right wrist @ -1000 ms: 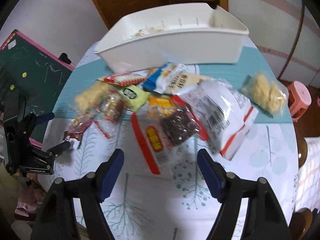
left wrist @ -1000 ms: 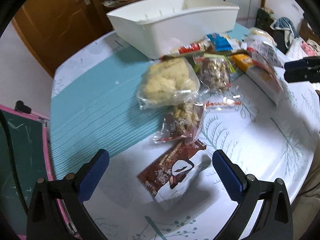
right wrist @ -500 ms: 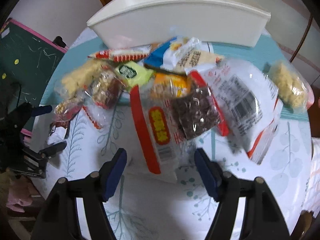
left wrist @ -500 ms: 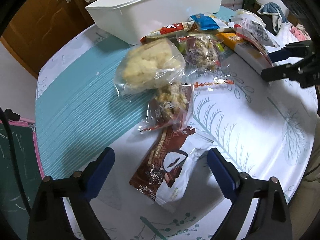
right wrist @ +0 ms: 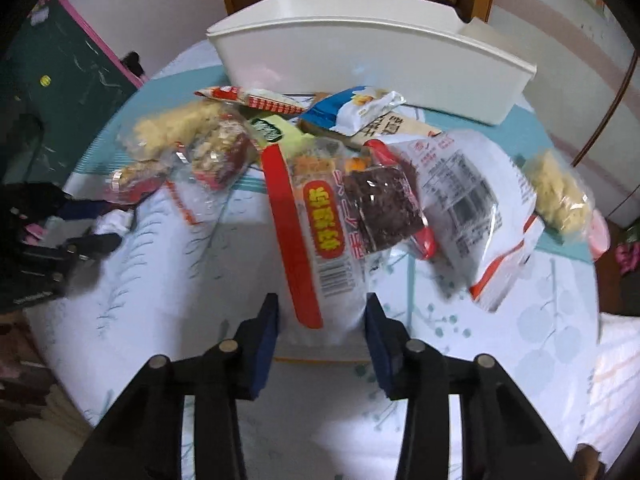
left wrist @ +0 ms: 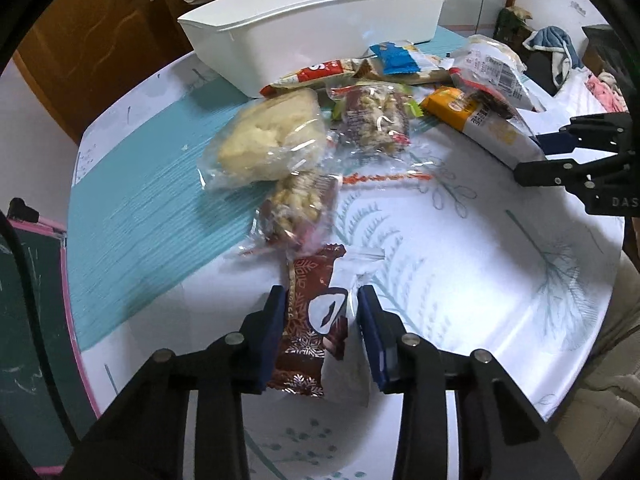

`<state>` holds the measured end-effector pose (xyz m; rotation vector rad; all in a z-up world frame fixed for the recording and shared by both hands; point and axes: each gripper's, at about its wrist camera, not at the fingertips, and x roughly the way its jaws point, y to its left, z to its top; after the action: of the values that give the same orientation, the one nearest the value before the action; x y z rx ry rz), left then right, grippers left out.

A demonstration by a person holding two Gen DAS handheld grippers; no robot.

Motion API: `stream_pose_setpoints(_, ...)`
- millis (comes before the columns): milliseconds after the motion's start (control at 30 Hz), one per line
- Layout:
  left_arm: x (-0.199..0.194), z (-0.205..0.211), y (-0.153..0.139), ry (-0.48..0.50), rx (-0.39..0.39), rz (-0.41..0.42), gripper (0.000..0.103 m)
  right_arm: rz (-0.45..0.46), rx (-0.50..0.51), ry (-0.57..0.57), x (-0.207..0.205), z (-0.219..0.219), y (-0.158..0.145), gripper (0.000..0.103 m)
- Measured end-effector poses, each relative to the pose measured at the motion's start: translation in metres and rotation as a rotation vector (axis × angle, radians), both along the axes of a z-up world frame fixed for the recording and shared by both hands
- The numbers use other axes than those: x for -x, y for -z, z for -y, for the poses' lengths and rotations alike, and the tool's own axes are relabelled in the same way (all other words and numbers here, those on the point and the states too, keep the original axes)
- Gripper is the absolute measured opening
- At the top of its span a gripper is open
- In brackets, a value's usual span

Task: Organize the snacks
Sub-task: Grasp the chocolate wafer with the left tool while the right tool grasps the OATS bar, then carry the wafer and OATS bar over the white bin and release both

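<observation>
My left gripper point(left wrist: 322, 316) clamps brown wafer pack point(left wrist: 310, 332), near desk point(left wrist: 480, 280) edge. My right gripper point(right wrist: 322, 320) closing around red-striped packet point(right wrist: 316, 236), contact unclear. Snack pile point(right wrist: 360, 168) all outside white bin point(right wrist: 372, 64), far side; sorting barely begun.

Round table point(left wrist: 460, 264) with a white leaf-print cloth and a teal stripe. Left of the table, a green chalkboard point(right wrist: 60, 76) with pink frame. Beyond the table, a brown wooden door point(left wrist: 92, 36). Right of the table, heaped clothes point(left wrist: 556, 46).
</observation>
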<state>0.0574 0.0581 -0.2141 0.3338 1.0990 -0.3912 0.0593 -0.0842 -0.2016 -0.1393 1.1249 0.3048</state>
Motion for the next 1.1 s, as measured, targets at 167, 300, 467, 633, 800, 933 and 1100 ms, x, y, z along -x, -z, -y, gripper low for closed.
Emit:
stream_pose_setpoints(167, 0.014, -0.001, -0.021, -0.038, 0.071, 0.025, 0.033, 0.046, -0.092, -0.047, 0.020, 0.009, -0.027, 0.041)
stream_pose_setpoints(300, 0.020, -0.002, -0.047, -0.074, 0.146, 0.064, 0.033, 0.124, -0.165, -0.071, 0.028, 0.009, -0.059, 0.041)
stream_pose_setpoints(467, 0.027, -0.002, -0.092, -0.109, 0.244, 0.133, 0.032, 0.209, -0.246, -0.083, 0.035, 0.010, -0.098, 0.041)
stream_pose_setpoints(633, 0.028, 0.005, -0.133, -0.114, 0.284, 0.199, 0.032, 0.269, -0.283, -0.107, 0.044, 0.006, -0.125, 0.041)
stream_pose_setpoints(800, 0.025, 0.016, -0.179, -0.110, 0.310, 0.278, 0.032, 0.325, -0.310, -0.108, 0.043, 0.010, -0.153, 0.041)
stream_pose_setpoints(933, 0.015, 0.024, -0.227, -0.114, 0.321, 0.368, 0.032, 0.388, -0.322, -0.093, 0.037, 0.019, -0.185, 0.041)
stream_pose_setpoints(1100, -0.011, 0.034, -0.297, -0.134, 0.340, 0.461, 0.032, 0.503, -0.273, -0.066, 0.021, 0.026, -0.245, 0.042)
